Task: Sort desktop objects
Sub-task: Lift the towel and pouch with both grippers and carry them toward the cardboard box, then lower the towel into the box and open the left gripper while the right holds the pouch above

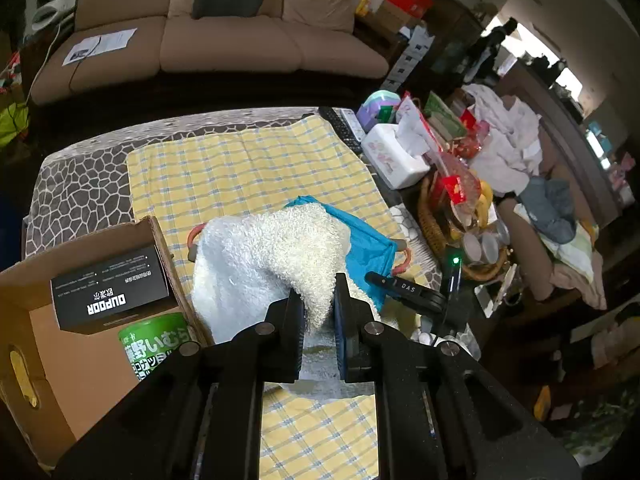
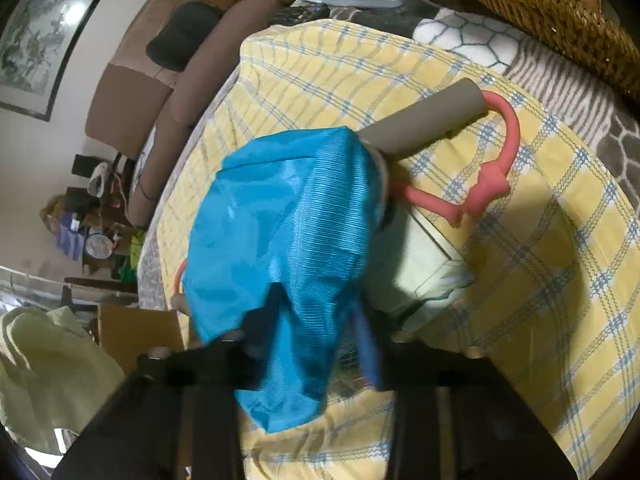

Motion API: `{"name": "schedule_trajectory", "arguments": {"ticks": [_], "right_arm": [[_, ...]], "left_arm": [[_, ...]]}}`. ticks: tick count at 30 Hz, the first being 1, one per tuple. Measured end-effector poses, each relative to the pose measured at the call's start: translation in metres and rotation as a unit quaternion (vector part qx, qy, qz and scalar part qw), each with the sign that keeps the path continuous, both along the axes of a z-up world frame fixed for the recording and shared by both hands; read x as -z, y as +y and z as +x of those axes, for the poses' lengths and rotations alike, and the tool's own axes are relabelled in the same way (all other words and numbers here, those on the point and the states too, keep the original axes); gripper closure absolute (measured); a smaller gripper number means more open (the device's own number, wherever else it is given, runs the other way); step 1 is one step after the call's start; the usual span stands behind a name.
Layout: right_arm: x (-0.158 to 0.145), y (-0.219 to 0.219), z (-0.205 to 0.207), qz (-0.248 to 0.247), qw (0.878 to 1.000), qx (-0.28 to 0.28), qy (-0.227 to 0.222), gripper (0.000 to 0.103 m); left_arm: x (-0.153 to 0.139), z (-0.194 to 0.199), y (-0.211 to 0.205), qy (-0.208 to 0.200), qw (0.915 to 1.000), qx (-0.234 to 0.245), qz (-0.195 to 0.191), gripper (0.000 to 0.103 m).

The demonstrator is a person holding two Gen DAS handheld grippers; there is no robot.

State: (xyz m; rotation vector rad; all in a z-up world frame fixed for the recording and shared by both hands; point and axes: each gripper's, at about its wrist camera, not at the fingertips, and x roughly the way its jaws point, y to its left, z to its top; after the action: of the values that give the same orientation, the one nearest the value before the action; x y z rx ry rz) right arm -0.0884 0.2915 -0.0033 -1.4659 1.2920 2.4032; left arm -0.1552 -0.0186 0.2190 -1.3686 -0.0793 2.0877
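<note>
My left gripper (image 1: 318, 312) is shut on a white fluffy towel (image 1: 264, 256), holding it above the yellow checked cloth (image 1: 240, 168). My right gripper (image 2: 316, 344) is shut on a blue fabric bag (image 2: 280, 232) and lifts it; the frame is blurred. The blue bag also shows in the left wrist view (image 1: 360, 240) behind the towel, with the right gripper's black body (image 1: 408, 292) beside it. A pink resistance band with grey foam handles (image 2: 428, 120) lies on the cloth, partly under the bag. A pale box (image 2: 420, 264) sits beneath the bag.
An open cardboard box (image 1: 80, 344) at the left holds a black OUPOOR box (image 1: 108, 292) and a green can (image 1: 156, 344). A tissue box (image 1: 396, 156), remotes (image 1: 344, 128), a wicker basket (image 1: 436, 220) and clutter stand at the right. A sofa (image 1: 224, 28) is behind.
</note>
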Motion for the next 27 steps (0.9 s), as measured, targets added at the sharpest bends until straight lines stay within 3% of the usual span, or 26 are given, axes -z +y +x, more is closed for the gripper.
{"name": "schedule_trajectory", "arguments": {"ticks": [7,14,21,27], "right_arm": [[-0.033,-0.002,0.008,0.008,0.999,0.002,0.042,0.090],[-0.117,-0.027,0.012,0.040,0.994,-0.037,0.095,0.091],[-0.205,-0.064,0.031,0.071,0.984,-0.068,0.149,0.092],[-0.263,-0.113,0.043,0.084,0.974,-0.105,0.183,0.092]], "left_arm": [[-0.003,0.007,-0.005,0.000,1.0000,-0.002,0.006,0.091],[-0.030,0.019,-0.029,0.015,0.9996,-0.018,0.018,0.091],[-0.057,0.035,-0.092,0.031,0.9980,-0.051,0.020,0.091],[-0.060,0.045,-0.168,0.039,0.9952,-0.090,0.006,0.091]]}}
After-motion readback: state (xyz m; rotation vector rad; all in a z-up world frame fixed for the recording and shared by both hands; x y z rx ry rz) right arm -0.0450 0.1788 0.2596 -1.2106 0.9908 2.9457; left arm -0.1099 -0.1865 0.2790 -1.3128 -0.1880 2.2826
